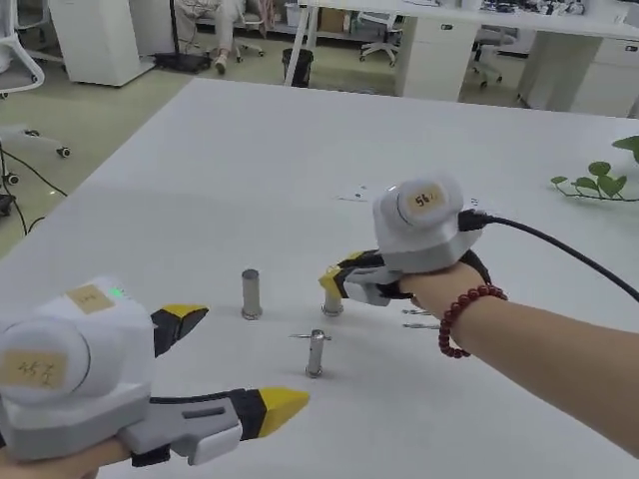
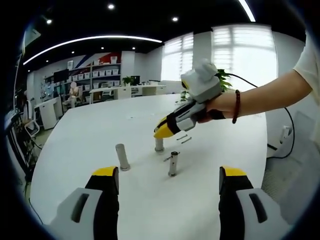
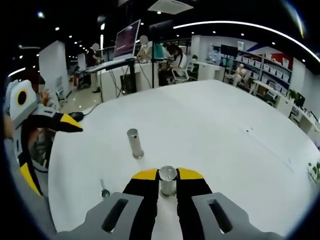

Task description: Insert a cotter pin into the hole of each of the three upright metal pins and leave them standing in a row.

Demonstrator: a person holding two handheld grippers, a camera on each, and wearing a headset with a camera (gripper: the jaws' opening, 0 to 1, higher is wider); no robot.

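Head view: seemingly working on the second of three, a cotter pin (image 1: 303, 335) already crossing the front pin (image 1: 317, 354). Pinching the rear pin (image 1: 332, 306) upright with the right gripper (image 1: 330, 284); holding the left gripper (image 1: 232, 361) spread, well apart from all three.

Left gripper view: loose cotter pins (image 2: 182, 138) lying just beyond the rear pin; probably calling next for fetching one and aligning it with the hole.

Right gripper view: pressing both jaws against the rear pin's top, the bare pin (image 3: 134, 143) standing beyond.
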